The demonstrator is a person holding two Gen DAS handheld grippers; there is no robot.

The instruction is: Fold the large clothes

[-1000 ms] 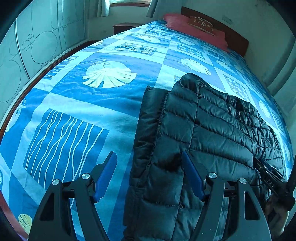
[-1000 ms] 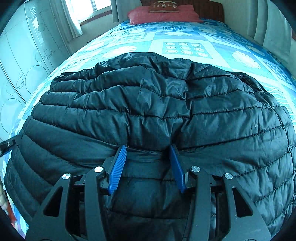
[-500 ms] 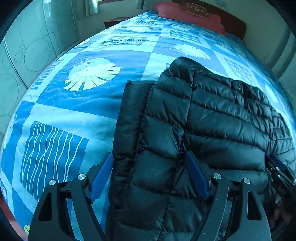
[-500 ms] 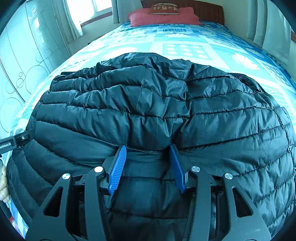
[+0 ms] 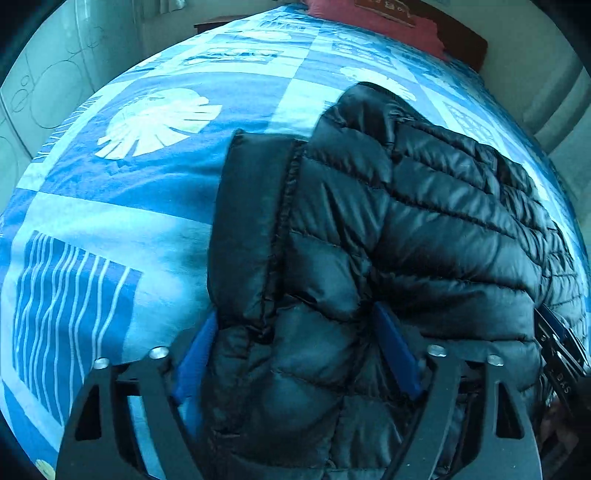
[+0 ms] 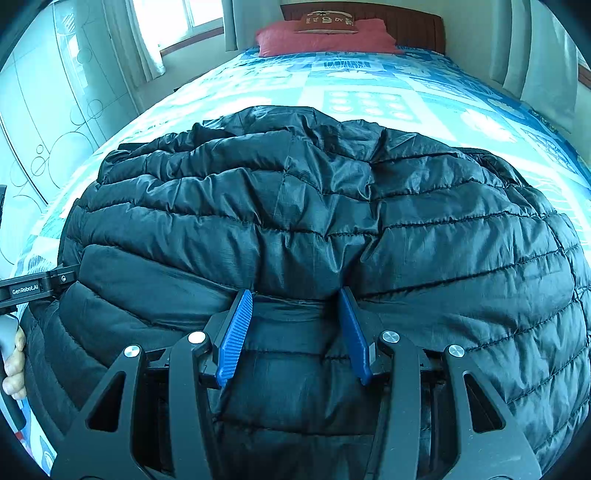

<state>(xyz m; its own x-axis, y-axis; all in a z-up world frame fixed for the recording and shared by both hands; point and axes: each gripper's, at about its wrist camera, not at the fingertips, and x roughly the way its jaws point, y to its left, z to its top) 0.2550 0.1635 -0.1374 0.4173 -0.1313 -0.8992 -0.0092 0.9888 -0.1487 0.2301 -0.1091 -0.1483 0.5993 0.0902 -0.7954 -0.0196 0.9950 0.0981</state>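
Observation:
A black quilted puffer jacket lies folded on the blue patterned bedspread. In the left wrist view my left gripper is open, its blue fingers straddling the jacket's near left edge, with fabric bulging between them. In the right wrist view the jacket fills the frame. My right gripper has its blue fingers partly closed around a bunched fold at the jacket's near edge. The left gripper's body shows at the far left there.
A red pillow and a wooden headboard are at the far end of the bed. A patterned wardrobe stands along the left side. Curtains hang at the right. Bedspread lies left of the jacket.
My left gripper has moved right and forward onto the jacket's left edge, so fabric now sits between its fingers. The right gripper has stayed in place.

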